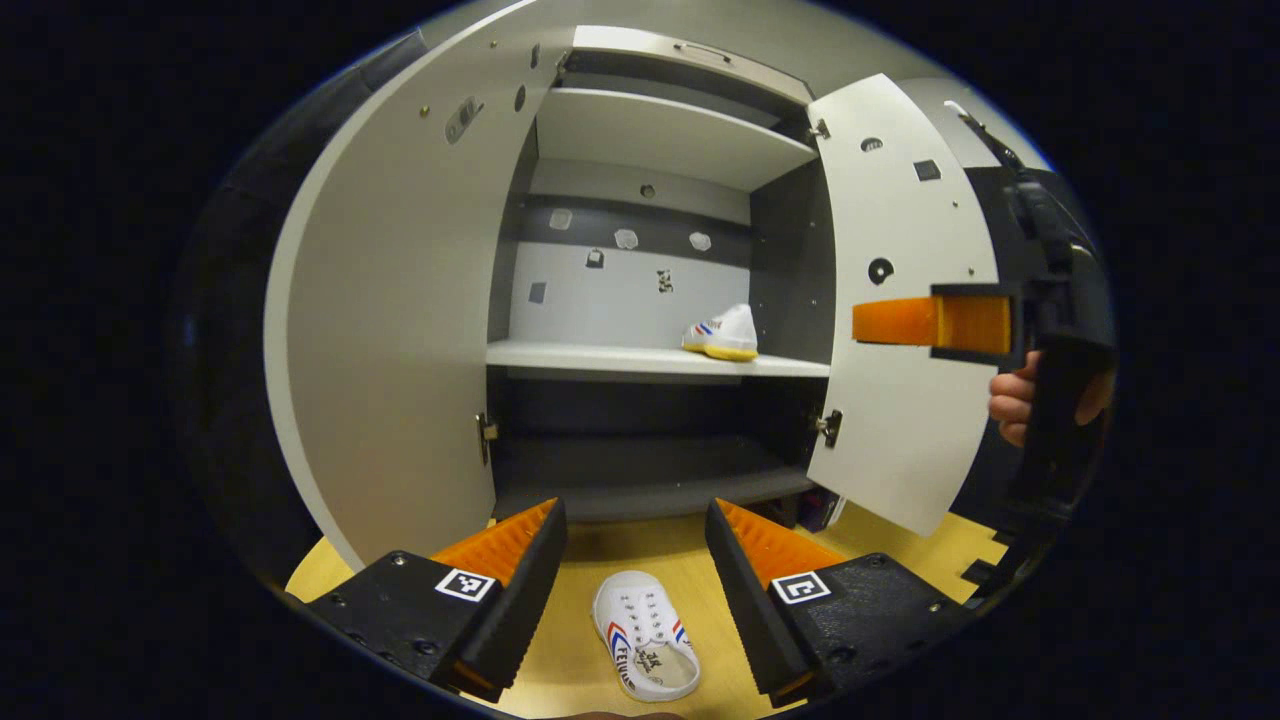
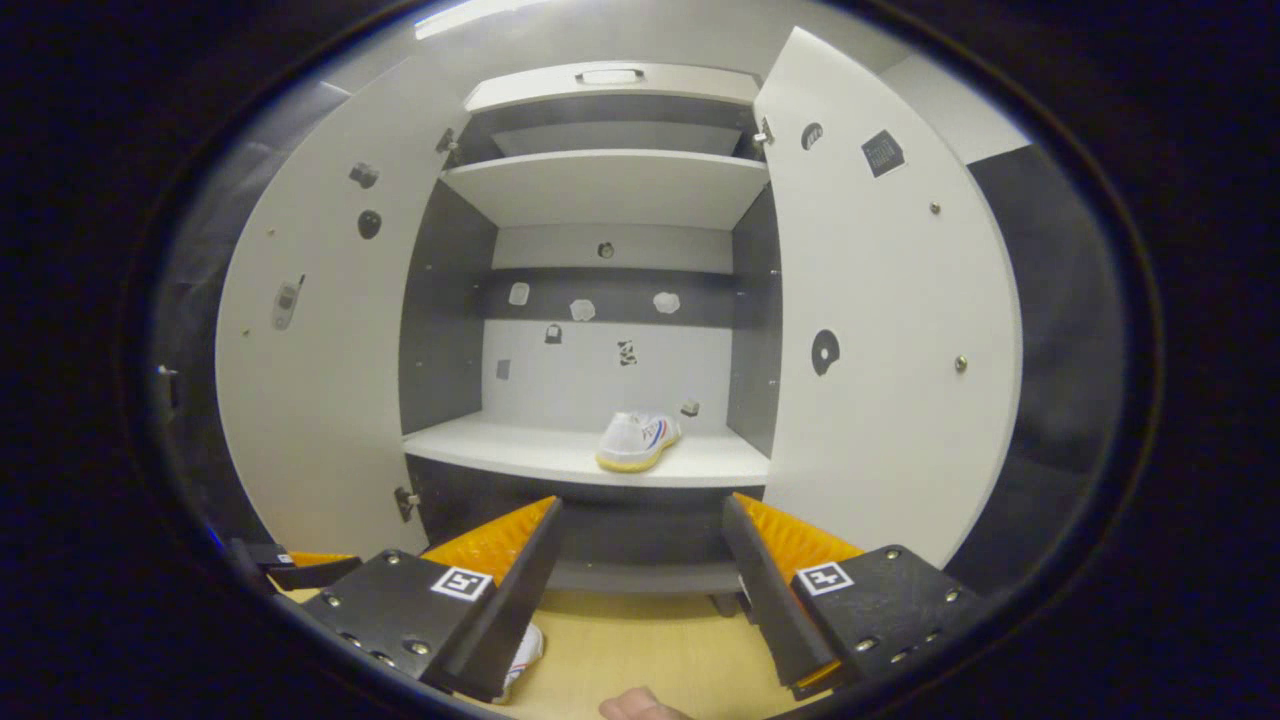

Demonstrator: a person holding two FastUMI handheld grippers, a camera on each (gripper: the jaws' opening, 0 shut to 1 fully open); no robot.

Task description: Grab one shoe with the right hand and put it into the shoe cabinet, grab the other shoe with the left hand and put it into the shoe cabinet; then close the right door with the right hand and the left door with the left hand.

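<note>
One white shoe with a yellow sole (image 1: 722, 335) (image 2: 637, 440) rests on the right part of the cabinet's middle shelf (image 1: 600, 357) (image 2: 520, 448). The other white shoe (image 1: 645, 635) lies on the wooden floor, toe toward the cabinet, just below and between the fingers of my left gripper (image 1: 635, 515), which is open and empty. A bit of that shoe (image 2: 525, 650) peeks out beside a finger in the right gripper view. My right gripper (image 2: 642, 510) is open and empty, facing the shelf from some way back. It also shows, held by a hand (image 1: 1010, 400), in front of the right door (image 1: 900, 330).
Both cabinet doors stand wide open, the left door (image 1: 390, 330) (image 2: 310, 400) and the right door (image 2: 880, 350). An upper shelf (image 1: 660, 130) and a dark bottom compartment (image 1: 640, 470) hold nothing. The floor (image 1: 900, 545) is light wood. The left gripper (image 2: 300, 565) shows low on the left.
</note>
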